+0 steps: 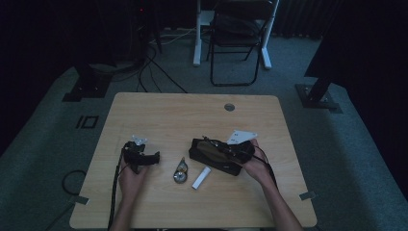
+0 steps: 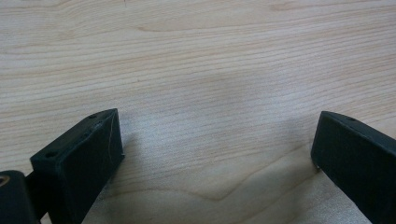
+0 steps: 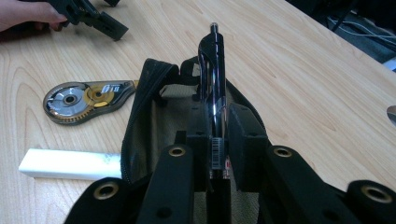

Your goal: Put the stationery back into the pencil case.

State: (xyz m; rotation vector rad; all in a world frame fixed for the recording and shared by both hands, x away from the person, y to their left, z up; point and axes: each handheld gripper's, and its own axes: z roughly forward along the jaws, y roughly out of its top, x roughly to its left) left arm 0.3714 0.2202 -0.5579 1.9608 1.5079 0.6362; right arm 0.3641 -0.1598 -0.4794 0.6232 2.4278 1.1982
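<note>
The right tool (image 3: 217, 154) pinches a black pen (image 3: 213, 93) between its pads, holding it over the open mouth of the black pencil case (image 3: 154, 121) right of centre on the surface (image 1: 192, 115). The pen is not yet inside. Left of the case, a correction-tape roller (image 3: 84, 100) and a white eraser stick (image 3: 65, 164) lie loose, probably next. The left tool (image 2: 215, 154) rests spread and empty at the near left.
</note>
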